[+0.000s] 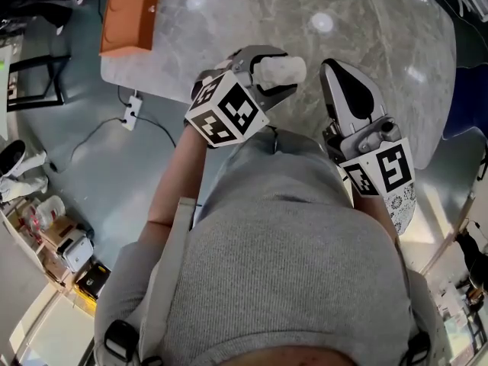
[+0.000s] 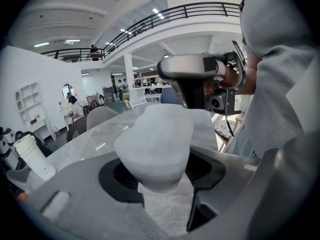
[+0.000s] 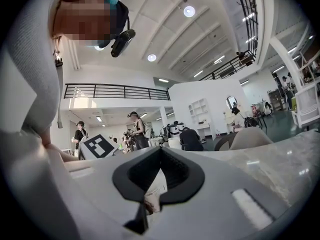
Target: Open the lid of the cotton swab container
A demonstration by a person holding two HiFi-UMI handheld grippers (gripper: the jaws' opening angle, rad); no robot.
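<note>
The cotton swab container (image 1: 284, 69) is a small pale tub of frosted white plastic. Its wall is too cloudy to show what is inside. It sits between the jaws of the left gripper (image 1: 276, 75), and the black pads press on its sides, so the gripper is pinching it with its jaws held well apart by the tub's width.

In the left gripper view the container (image 2: 157, 139) fills the middle of the picture. It is rounded and widens away from the pads, and its far end reaches past the jaw tips of the left gripper (image 2: 159, 173). The blur hides where the lid meets the body, so whether the lid is on cannot be told.

In the head view the tub lies on its side in the grip. It is held in the air just in front of the person's grey jumper (image 1: 290, 235), above the near edge of the marble table (image 1: 381, 21), with its free end turned toward the right gripper (image 1: 337, 75).

The right gripper is just beside the container but not touching it. In its own view the jaws of the right gripper (image 3: 159, 176) are pressed together. A pale printed scrap (image 3: 155, 191) shows in the slit below the pads, and what it is cannot be told.

Farther off, an orange box (image 1: 130, 14) stands closed on the table's far corner. A white power strip (image 1: 131, 113) lies on the floor (image 1: 91, 174) below it.
</note>
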